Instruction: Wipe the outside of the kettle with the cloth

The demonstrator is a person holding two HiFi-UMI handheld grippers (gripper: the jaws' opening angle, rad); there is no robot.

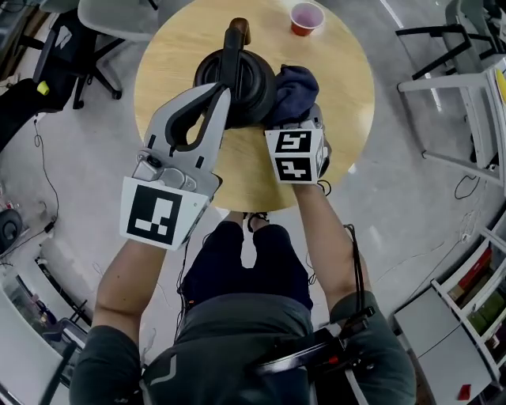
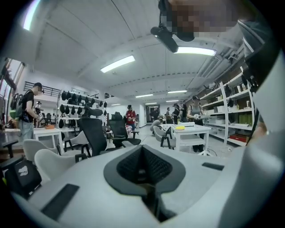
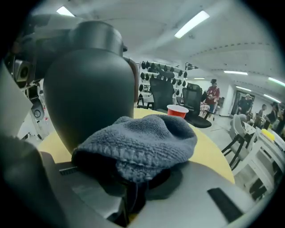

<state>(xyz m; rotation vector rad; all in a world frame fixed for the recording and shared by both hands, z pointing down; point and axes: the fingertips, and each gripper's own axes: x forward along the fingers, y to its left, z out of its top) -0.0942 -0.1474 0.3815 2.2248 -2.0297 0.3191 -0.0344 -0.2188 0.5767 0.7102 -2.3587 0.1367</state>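
Observation:
The black kettle (image 1: 237, 79) stands on the round wooden table (image 1: 340, 95), its handle running toward me. My left gripper (image 1: 224, 99) reaches over the kettle's near side by the handle's near end. In the left gripper view its jaws (image 2: 143, 164) are shut with nothing seen between them, and the kettle is out of that view. My right gripper (image 1: 294, 120) is shut on a bunched blue-grey cloth (image 1: 292, 87) just right of the kettle. In the right gripper view the cloth (image 3: 142, 142) bulges over the jaws, beside the kettle's wall (image 3: 89, 89).
A red cup (image 1: 307, 17) stands at the table's far edge, also the red cup (image 3: 178, 110) beyond the cloth. Office chairs (image 1: 87, 39) stand at the far left, a white frame (image 1: 466, 79) at the right, and shelves (image 1: 474, 293) at the lower right. People stand far off.

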